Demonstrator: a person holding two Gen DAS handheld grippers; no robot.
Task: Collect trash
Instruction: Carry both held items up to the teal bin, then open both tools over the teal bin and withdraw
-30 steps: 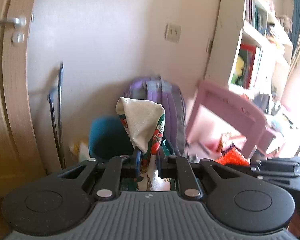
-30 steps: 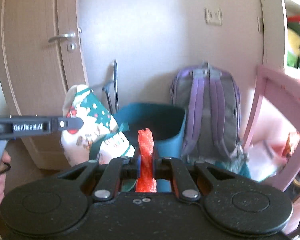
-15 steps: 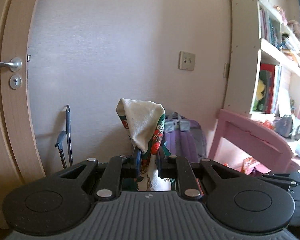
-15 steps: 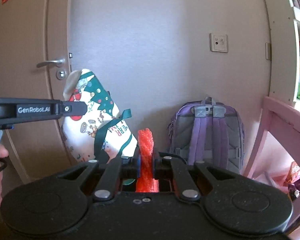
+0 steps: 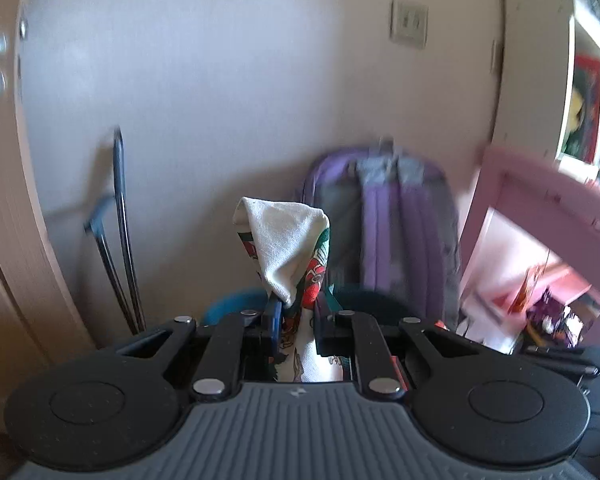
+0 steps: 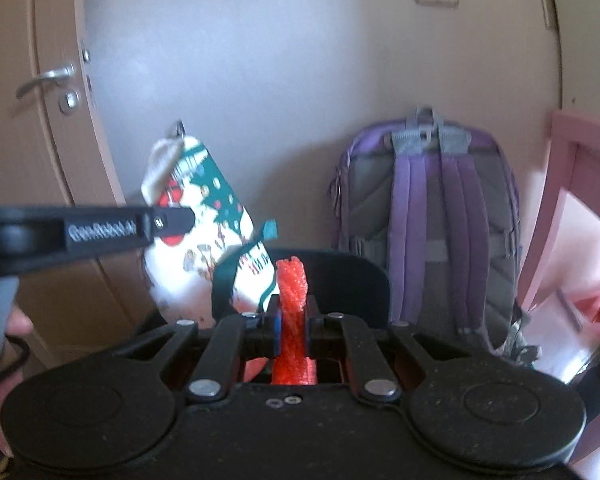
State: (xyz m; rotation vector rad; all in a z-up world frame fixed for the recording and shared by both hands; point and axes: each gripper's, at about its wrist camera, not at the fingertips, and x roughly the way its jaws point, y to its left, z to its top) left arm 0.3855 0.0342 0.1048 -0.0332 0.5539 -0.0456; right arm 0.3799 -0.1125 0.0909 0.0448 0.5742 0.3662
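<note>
Left gripper (image 5: 296,320) clamps the printed fabric bag (image 5: 288,248). Right gripper (image 6: 292,324) pinches the red mesh scrap (image 6: 294,292), both above the teal bin (image 6: 340,276).

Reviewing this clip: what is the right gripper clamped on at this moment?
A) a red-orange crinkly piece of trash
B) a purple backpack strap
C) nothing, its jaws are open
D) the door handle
A: in the right wrist view the right gripper is shut on the red-orange piece, which stands up between its fingers in front of the dark bin.
</note>
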